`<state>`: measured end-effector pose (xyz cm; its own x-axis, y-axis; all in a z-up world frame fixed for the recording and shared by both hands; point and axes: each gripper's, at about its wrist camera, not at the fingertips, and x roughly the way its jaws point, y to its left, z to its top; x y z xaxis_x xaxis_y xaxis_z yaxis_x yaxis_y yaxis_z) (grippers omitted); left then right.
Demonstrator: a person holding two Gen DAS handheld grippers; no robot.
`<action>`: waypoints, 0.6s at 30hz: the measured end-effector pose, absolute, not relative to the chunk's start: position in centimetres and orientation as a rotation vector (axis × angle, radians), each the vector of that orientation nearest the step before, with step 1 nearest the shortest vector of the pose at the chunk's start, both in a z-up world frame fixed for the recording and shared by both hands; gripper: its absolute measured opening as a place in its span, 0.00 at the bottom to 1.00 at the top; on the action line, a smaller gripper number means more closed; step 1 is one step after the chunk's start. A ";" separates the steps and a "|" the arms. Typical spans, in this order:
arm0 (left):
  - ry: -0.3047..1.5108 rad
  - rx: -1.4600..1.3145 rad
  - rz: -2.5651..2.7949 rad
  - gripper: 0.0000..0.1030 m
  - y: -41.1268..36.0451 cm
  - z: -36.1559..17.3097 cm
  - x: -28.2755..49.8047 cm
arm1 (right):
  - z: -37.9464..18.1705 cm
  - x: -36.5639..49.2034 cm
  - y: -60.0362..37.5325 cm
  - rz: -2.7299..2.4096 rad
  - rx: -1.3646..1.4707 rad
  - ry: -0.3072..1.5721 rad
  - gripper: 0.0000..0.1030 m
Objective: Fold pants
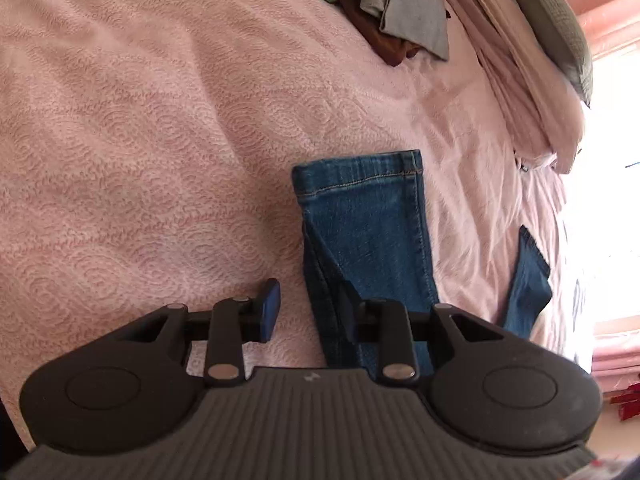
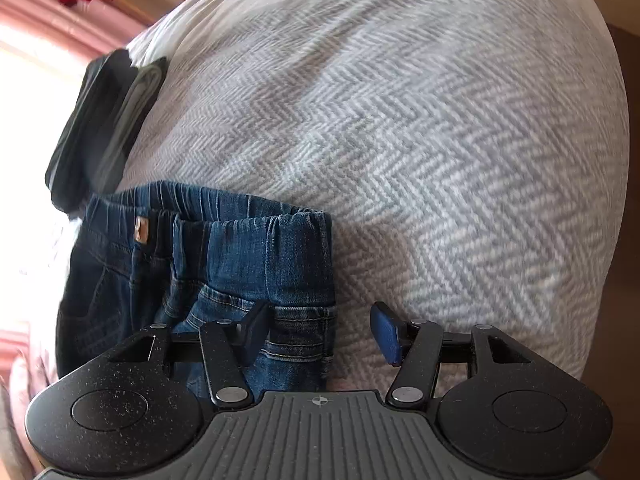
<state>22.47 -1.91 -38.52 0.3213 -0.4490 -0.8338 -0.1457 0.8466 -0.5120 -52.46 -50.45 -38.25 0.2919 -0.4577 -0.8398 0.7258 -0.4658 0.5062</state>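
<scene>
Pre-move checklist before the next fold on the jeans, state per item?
1. Left gripper open: ok, jaws apart, nothing pinched.
2. Left gripper lined up on the leg end of the jeans: ok, one finger over the denim, one over the pink bedspread.
3. Right gripper open: ok, jaws wide.
4. Right gripper on the waistband: not ok, straddles the corner without gripping.
5. Legs stacked flat: cannot tell, only the ends show.
6. Clothes pile clear of the jeans: ok.

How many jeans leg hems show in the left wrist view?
2. One leg hem lies flat mid-frame on the pink bedspread; the second leg end is at the right edge, partly washed out by window glare.
</scene>
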 end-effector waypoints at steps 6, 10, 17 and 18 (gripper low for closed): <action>1.173 -0.567 -0.268 0.30 0.3 -36.3 22.1 | -38.0 -53.2 -49.9 -1.403 1.547 0.193 0.52; 1.177 -0.541 -0.290 0.39 -1.6 -37.2 24.0 | -38.4 -53.1 -49.6 -1.393 1.539 0.168 0.52; 1.188 -0.330 -0.269 0.07 -4.8 -38.4 25.1 | -38.6 -52.2 -50.2 -1.361 1.496 0.154 0.17; 1.182 -0.305 -0.272 0.04 -4.8 -37.9 25.1 | -38.3 -52.0 -50.2 -1.368 1.477 0.174 0.12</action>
